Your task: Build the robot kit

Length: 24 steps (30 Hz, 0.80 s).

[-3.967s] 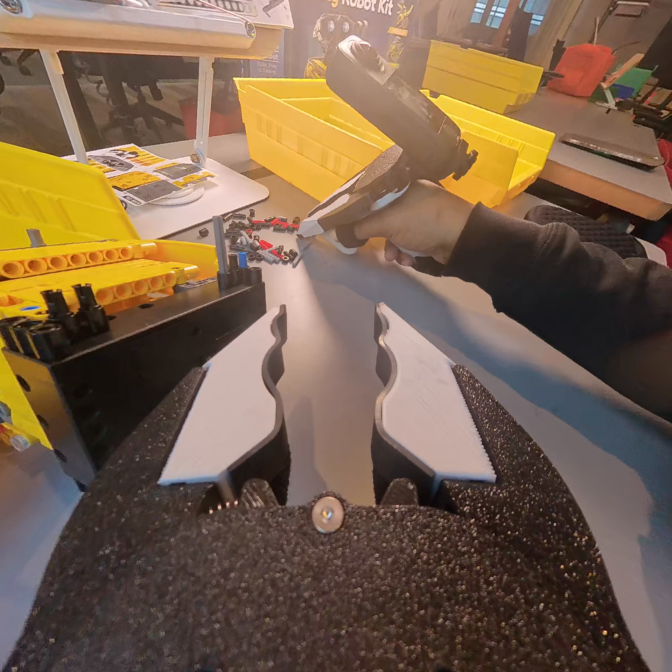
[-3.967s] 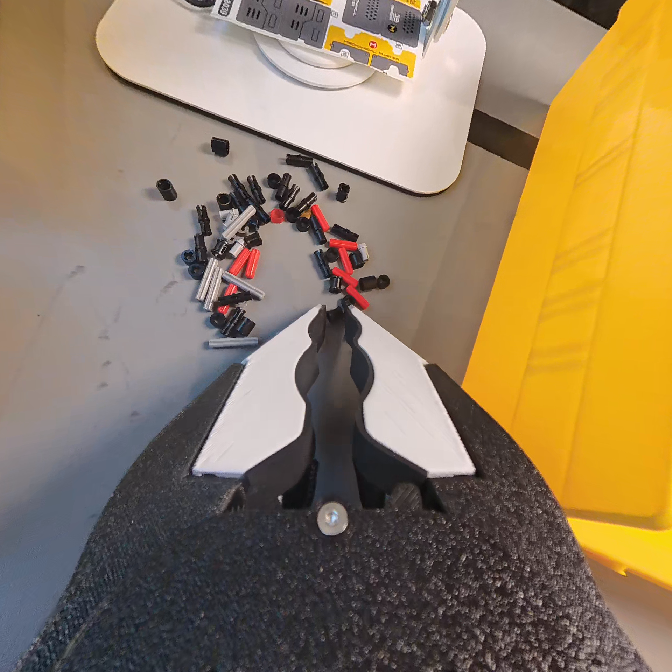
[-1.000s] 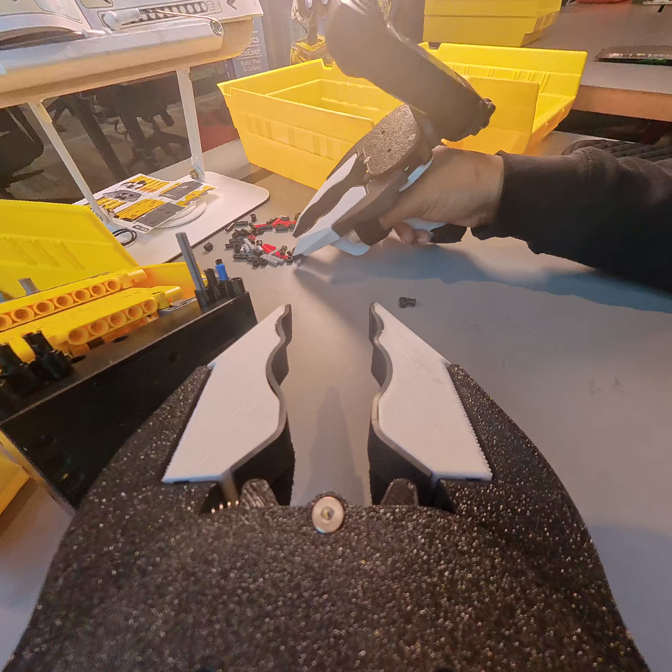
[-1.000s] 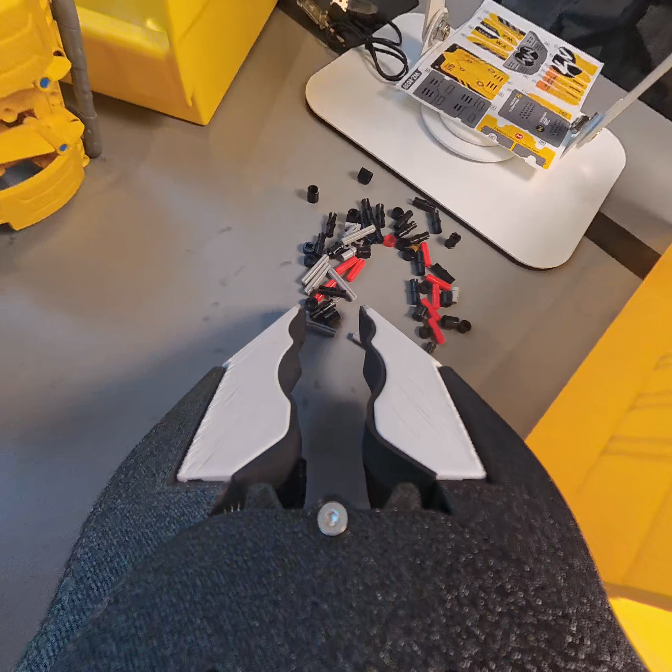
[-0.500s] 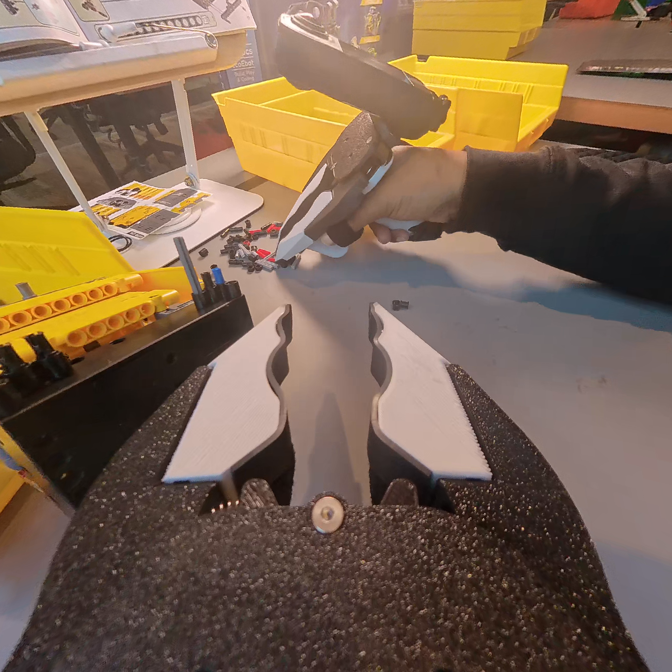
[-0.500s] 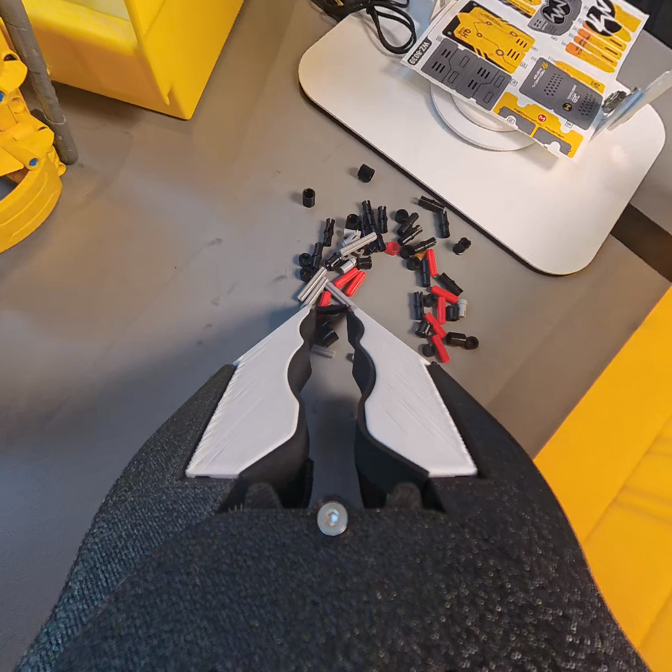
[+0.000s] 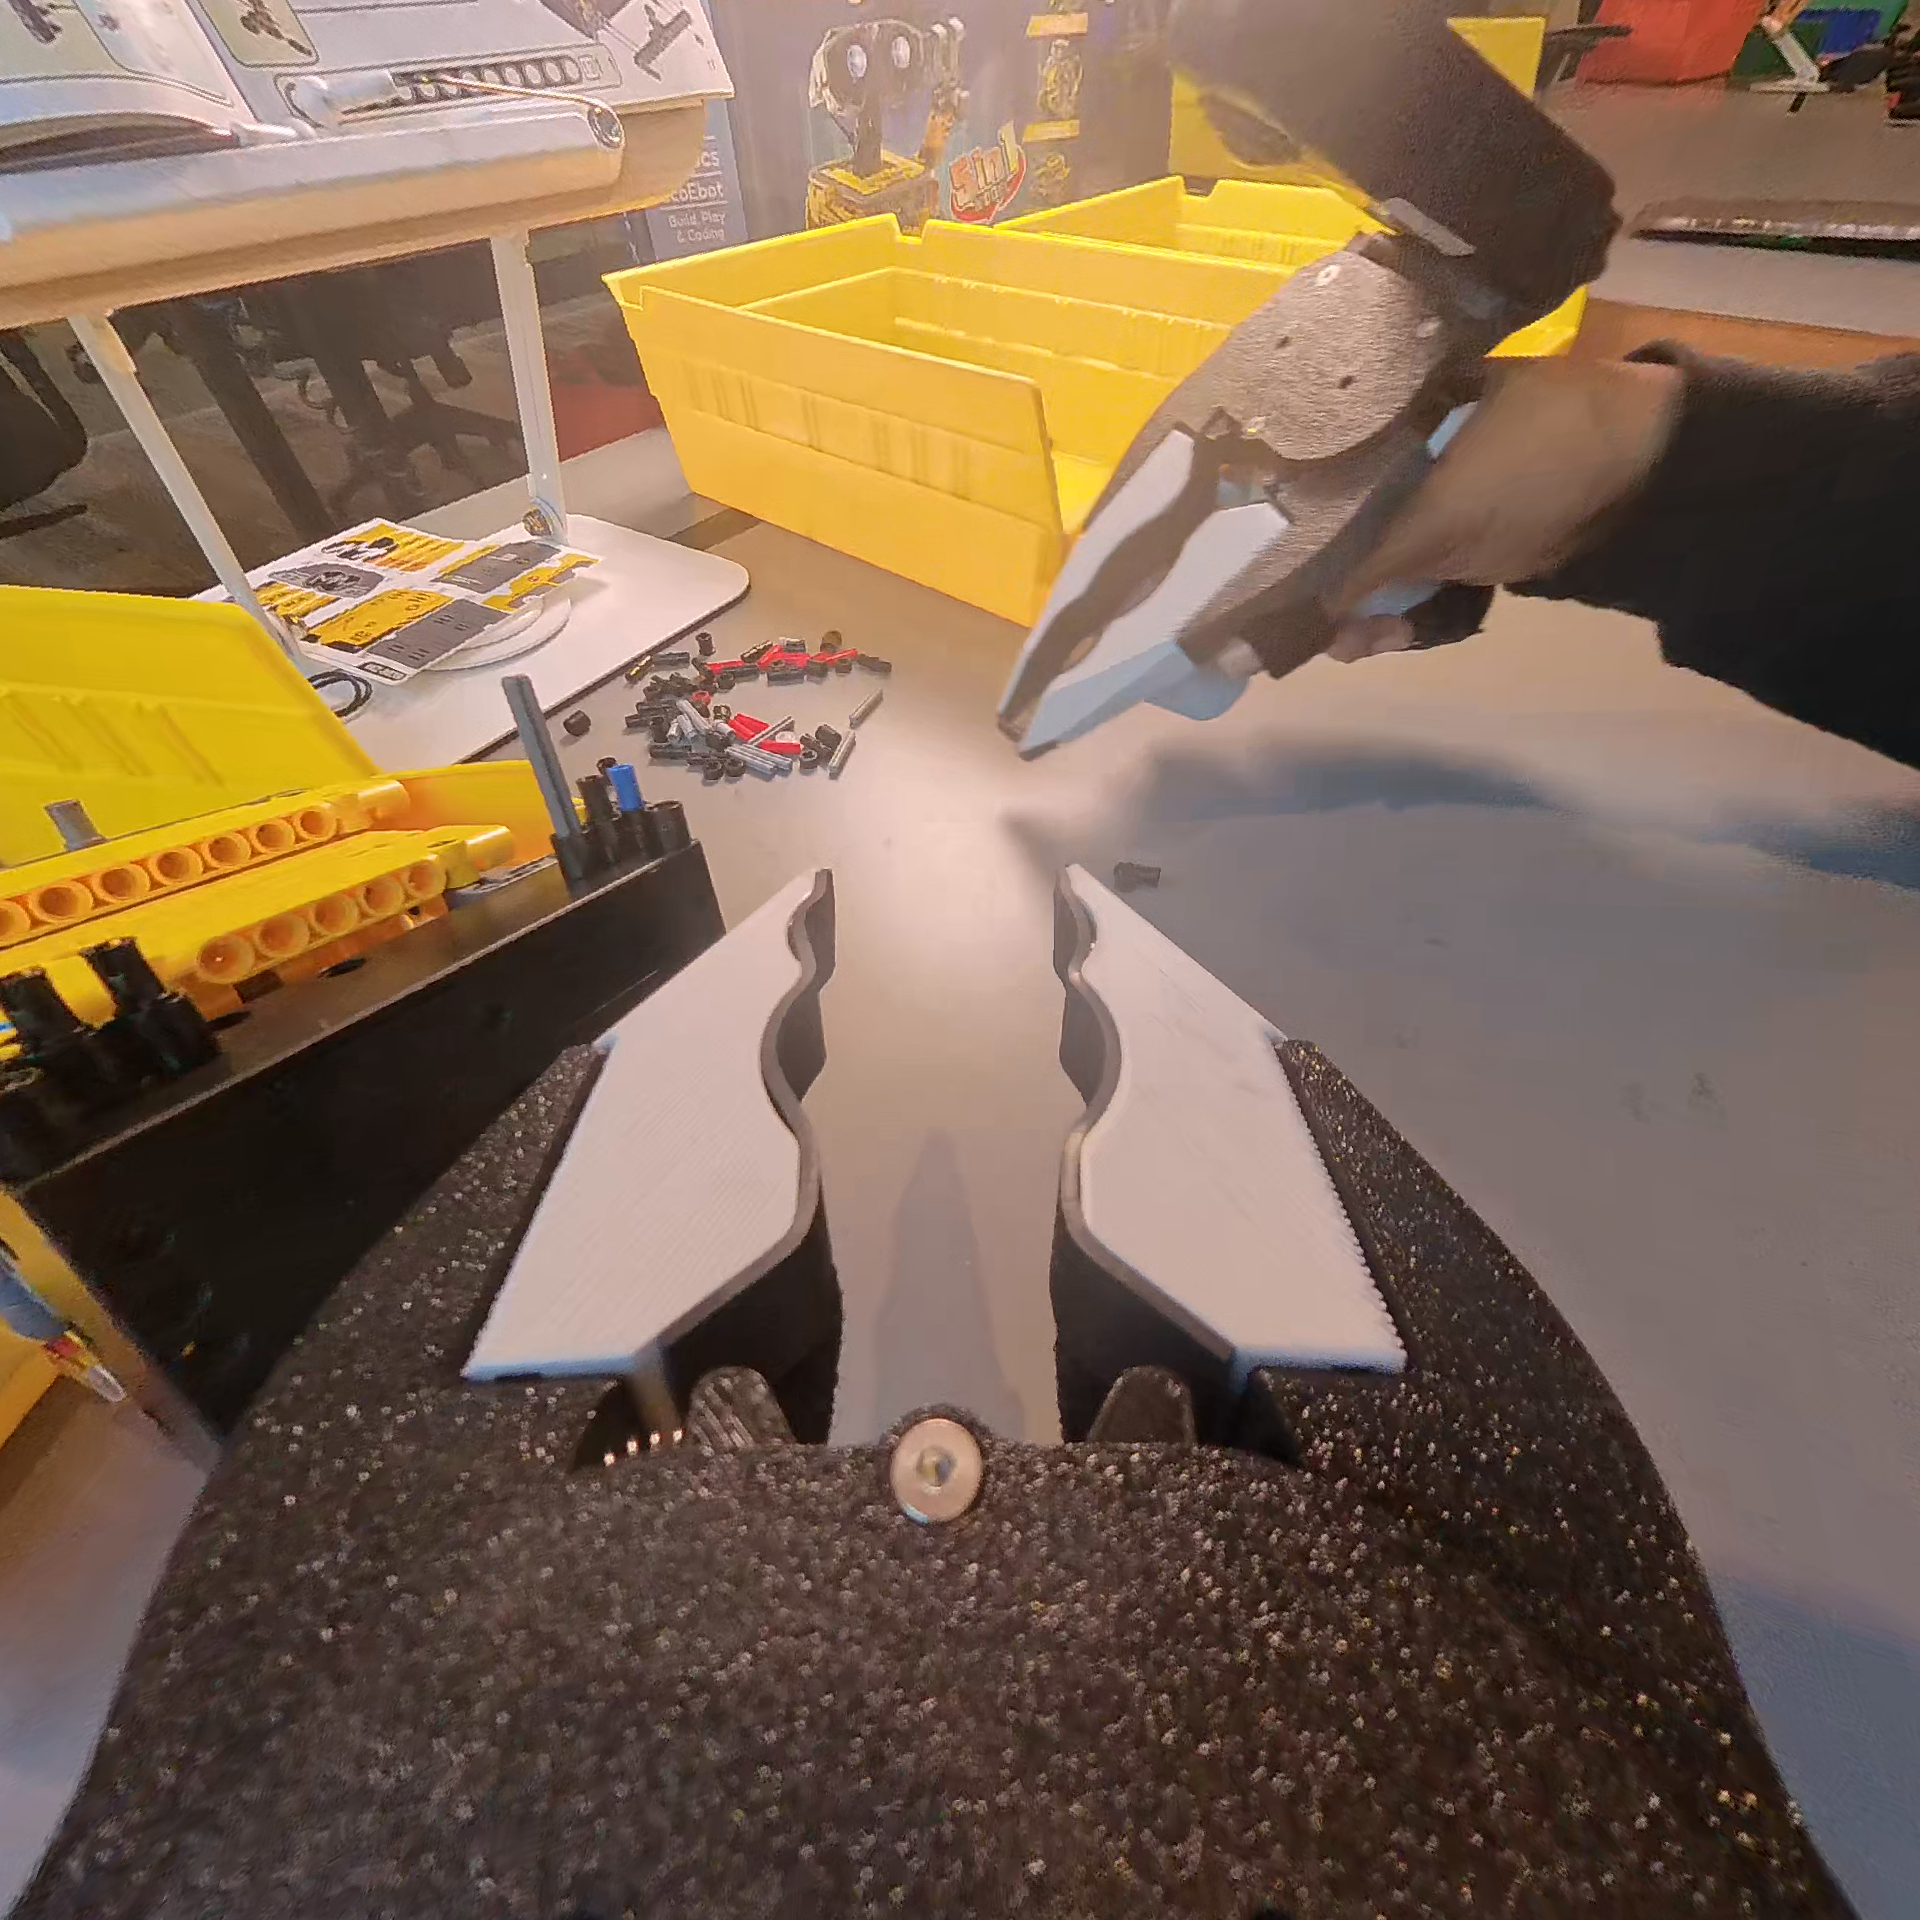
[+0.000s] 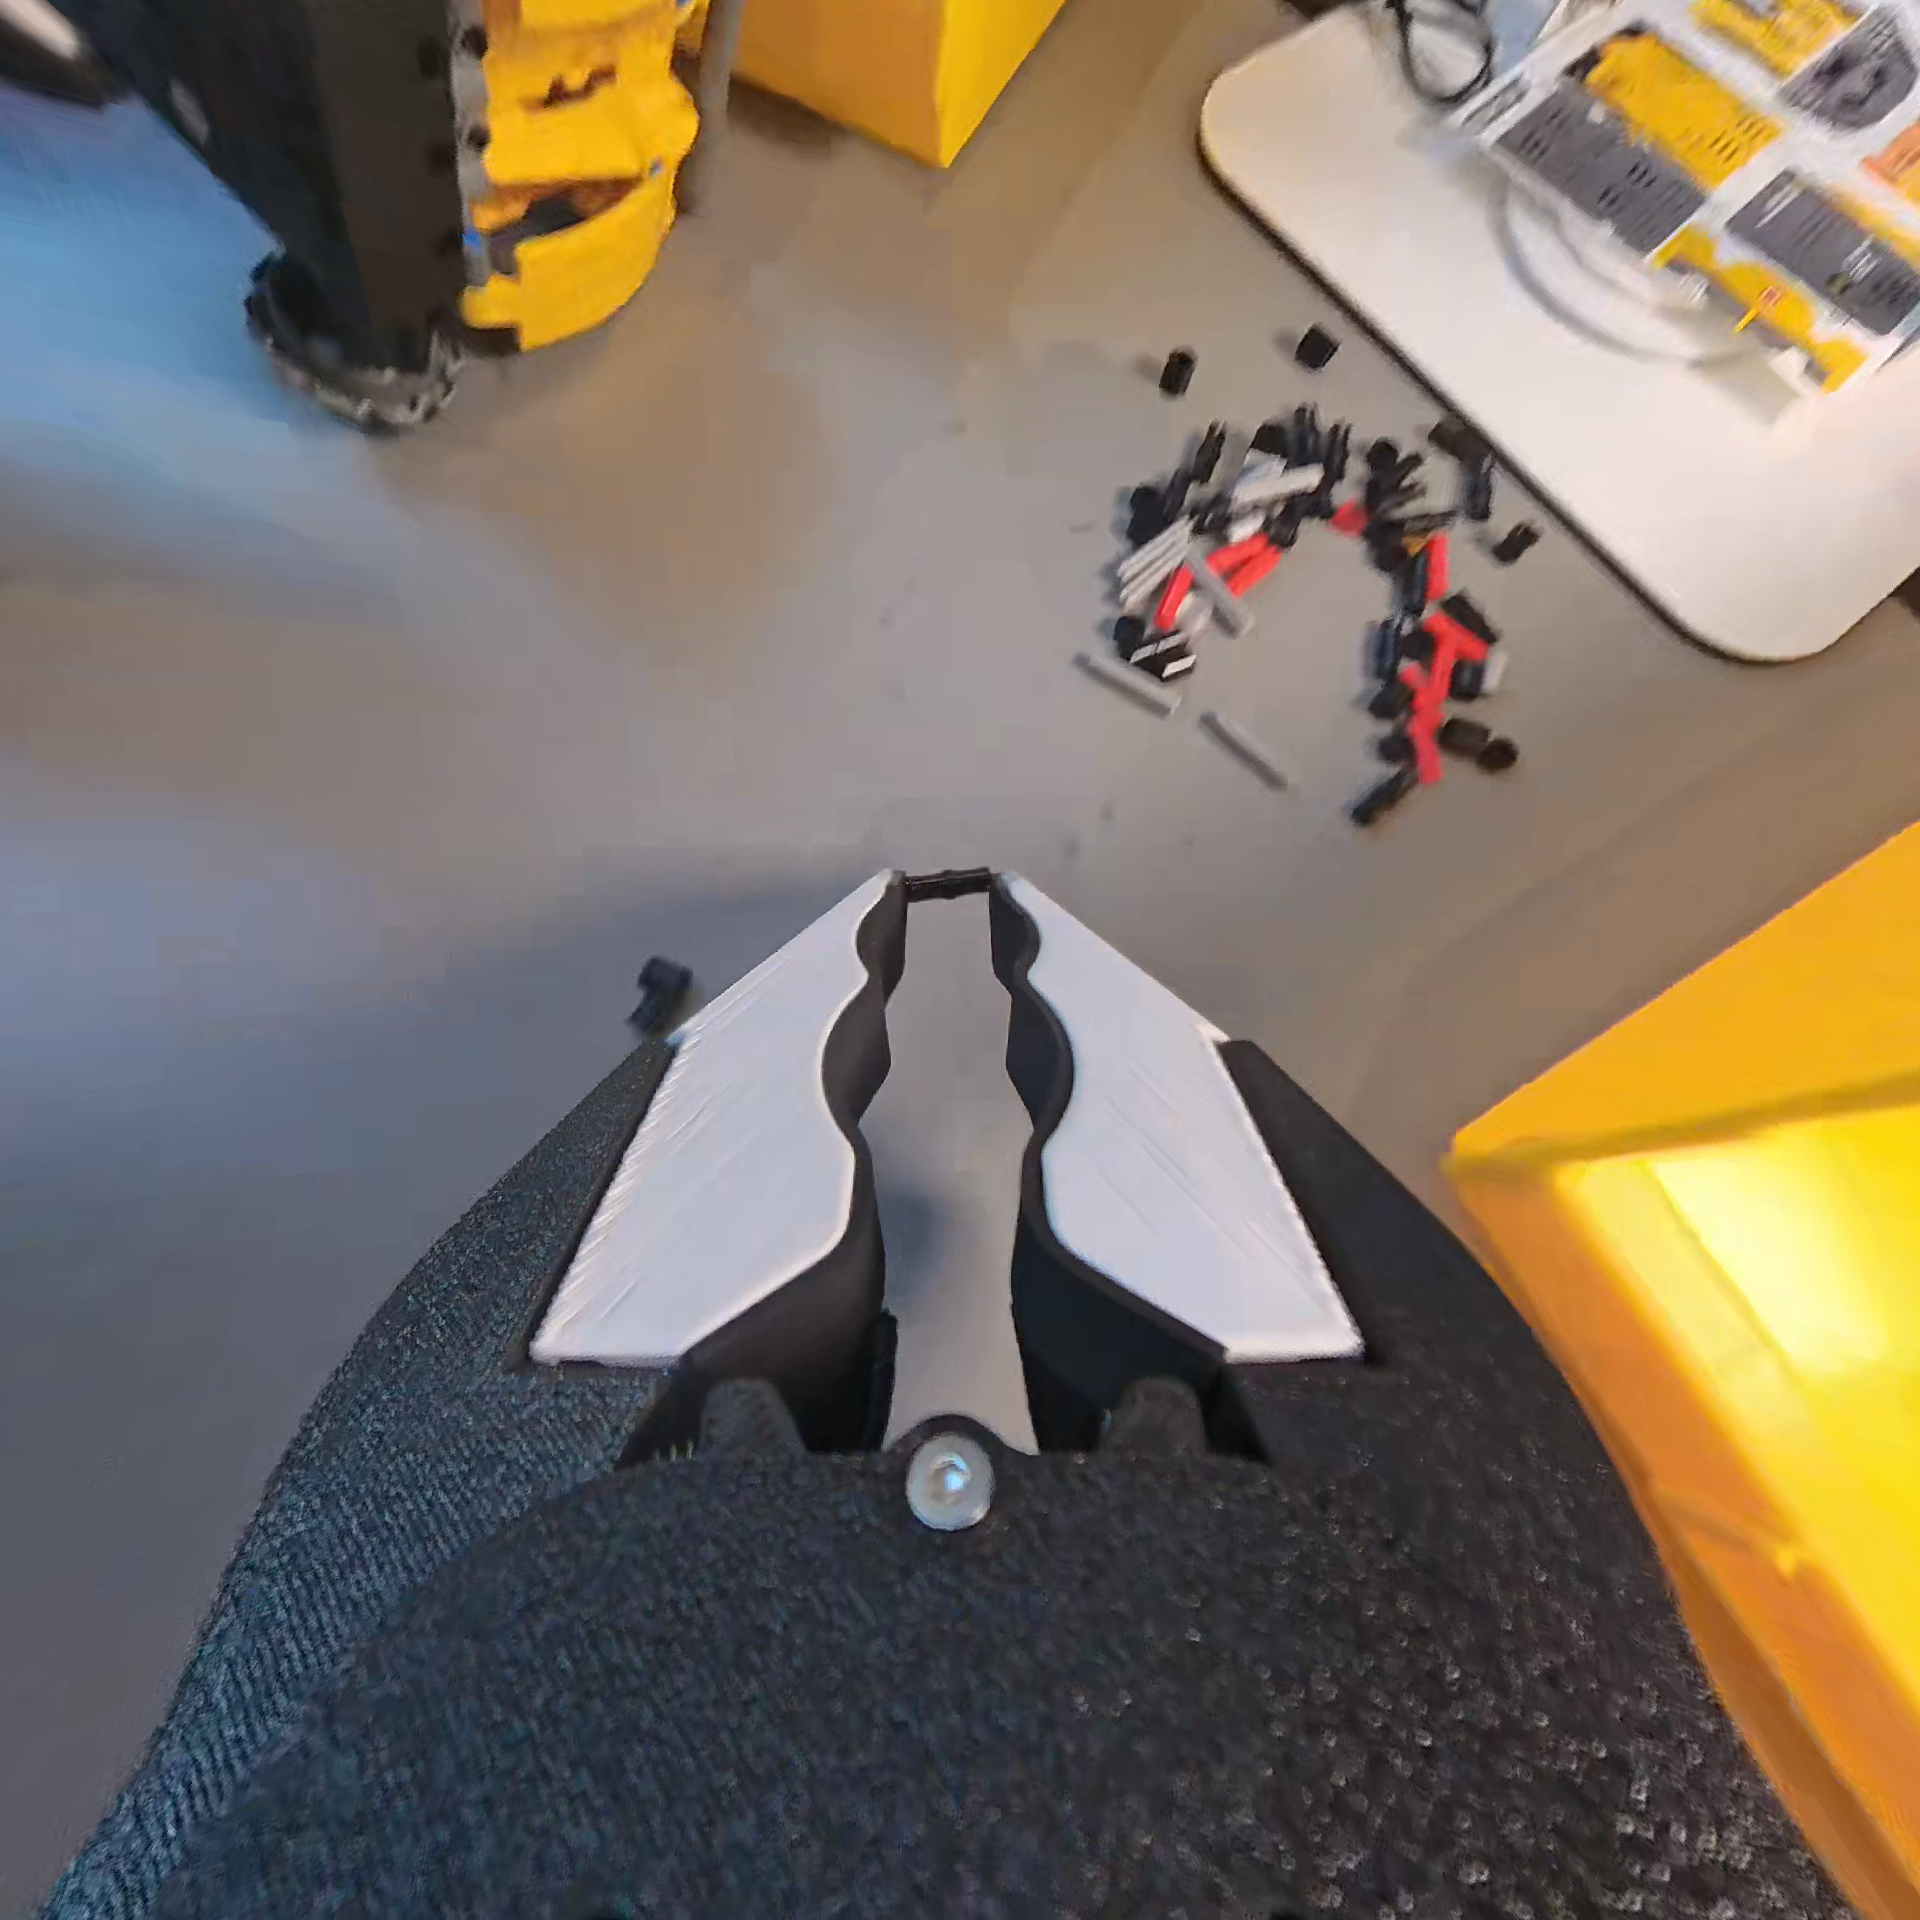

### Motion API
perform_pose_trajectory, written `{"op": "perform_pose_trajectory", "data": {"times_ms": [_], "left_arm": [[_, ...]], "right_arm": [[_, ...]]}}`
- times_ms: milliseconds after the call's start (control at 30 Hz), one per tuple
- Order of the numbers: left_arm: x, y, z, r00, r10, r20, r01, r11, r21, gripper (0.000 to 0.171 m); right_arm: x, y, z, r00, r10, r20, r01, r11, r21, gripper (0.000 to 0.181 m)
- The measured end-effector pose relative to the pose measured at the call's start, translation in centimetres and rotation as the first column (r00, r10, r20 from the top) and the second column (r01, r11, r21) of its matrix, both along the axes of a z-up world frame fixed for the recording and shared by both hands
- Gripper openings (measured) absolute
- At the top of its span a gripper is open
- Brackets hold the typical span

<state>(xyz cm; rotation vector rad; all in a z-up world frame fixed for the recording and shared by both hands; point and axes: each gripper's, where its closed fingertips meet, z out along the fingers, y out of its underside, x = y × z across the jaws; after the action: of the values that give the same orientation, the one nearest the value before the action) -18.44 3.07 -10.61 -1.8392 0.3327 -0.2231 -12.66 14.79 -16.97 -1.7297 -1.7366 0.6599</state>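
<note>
My right gripper (image 8: pixel 948 894) is shut on a small black pin (image 8: pixel 945 879), held crosswise between its fingertips above the grey table. A pile of black, red and grey pins (image 8: pixel 1330 592) lies ahead to its right, and a lone black pin (image 8: pixel 660 992) lies by its left finger. In the left wrist view the right gripper (image 7: pixel 1023 727), held by a hand, hangs above the table to the right of the pile (image 7: pixel 748 707). My left gripper (image 7: pixel 945 878) is open and empty, low over the table beside a black and yellow brick model (image 7: pixel 312 935). The lone pin (image 7: pixel 1138 873) lies by its right fingertip.
Yellow bins (image 7: pixel 935 416) stand at the back, and one (image 8: pixel 1714 1247) is close on the right gripper's right. A white stand base (image 8: pixel 1558 416) carries a sticker sheet (image 7: pixel 416 592). The model (image 8: pixel 468 208) stands at the far left. Spacing between my two grippers at the tips: around 15 cm.
My right gripper has closed on a black pin at the pile and lifted back away from it. The left gripper has stayed open and nearly still.
</note>
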Motion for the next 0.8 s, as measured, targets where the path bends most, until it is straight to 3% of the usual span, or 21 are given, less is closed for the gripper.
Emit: {"op": "perform_pose_trajectory", "data": {"times_ms": [133, 300, 533, 667, 800], "left_arm": [[0.0, 0.1, -0.2, 1.0, 0.002, 0.001, -0.002, 1.0, -0.011, 0.04], [-0.2, 0.2, -0.3, 1.0, 0.012, -0.005, -0.012, 1.0, -0.015, 0.04], [-0.2, 0.1, -0.2, 1.0, 0.012, -0.001, -0.012, 1.0, -0.009, 0.041], [-0.3, -0.1, 0.0, 1.0, 0.013, 0.009, -0.013, 1.0, 0.002, 0.041], [-0.4, -0.2, 0.4, 0.999, 0.011, 0.037, -0.012, 1.0, 0.01, 0.041]], "right_arm": [[3.0, -1.2, -1.3, 0.997, 0.013, 0.07, -0.012, 1.0, -0.012, 0.016], [3.4, -1.2, -2.1, 0.994, 0.002, 0.108, -0.005, 1.0, 0.022, 0.017], [-3.4, 2.0, 1.9, 0.994, -0.035, -0.102, 0.042, 0.997, 0.066, 0.025], [-6.0, 5.1, 0.2, 0.994, -0.112, -0.015, 0.113, 0.99, 0.079, 0.013], [-6.6, 5.9, -1.0, 0.992, -0.125, 0.032, 0.123, 0.99, 0.067, 0.007]]}}
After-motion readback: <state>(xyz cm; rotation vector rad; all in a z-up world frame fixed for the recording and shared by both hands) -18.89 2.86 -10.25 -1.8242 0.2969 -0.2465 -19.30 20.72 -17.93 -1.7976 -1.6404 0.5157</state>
